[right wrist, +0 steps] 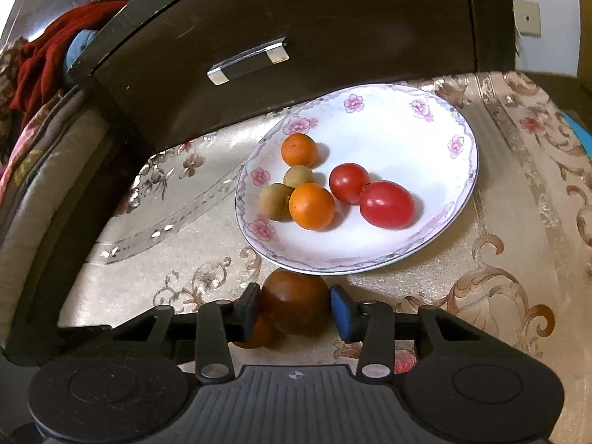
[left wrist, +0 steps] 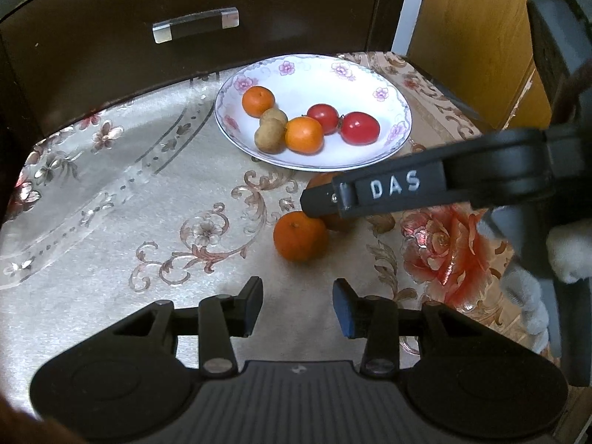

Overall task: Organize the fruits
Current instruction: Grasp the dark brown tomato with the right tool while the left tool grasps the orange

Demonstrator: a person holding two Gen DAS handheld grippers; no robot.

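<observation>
So the left gripper (left wrist: pixel 296 305) is hanging low over the floral tablecloth (left wrist: pixel 111 222) with its fingers apart and nothing between them. Just ahead of it sits a loose orange (left wrist: pixel 300 236) on the cloth, touching a second orange (right wrist: pixel 296 303) right behind it. That second one is what the right gripper (right wrist: pixel 296 305) has its fingers around: the black pad is against one side and the blue pad (right wrist: pixel 341 312) sits right at the other, though I honestly can't tell if it's fully squeezing yet. It's in shadow so it looks brownish.

Past that, almost touching the fruit, is the flowered white plate (right wrist: pixel 455 185), holding two small oranges (right wrist: pixel 311 206), two red tomatoes (right wrist: pixel 386 204) and two little brown longan-looking fruits (right wrist: pixel 274 201) bunched together. Behind the plate there's a dark drawer front (right wrist: pixel 296 55) with a shiny handle (right wrist: pixel 248 61).
</observation>
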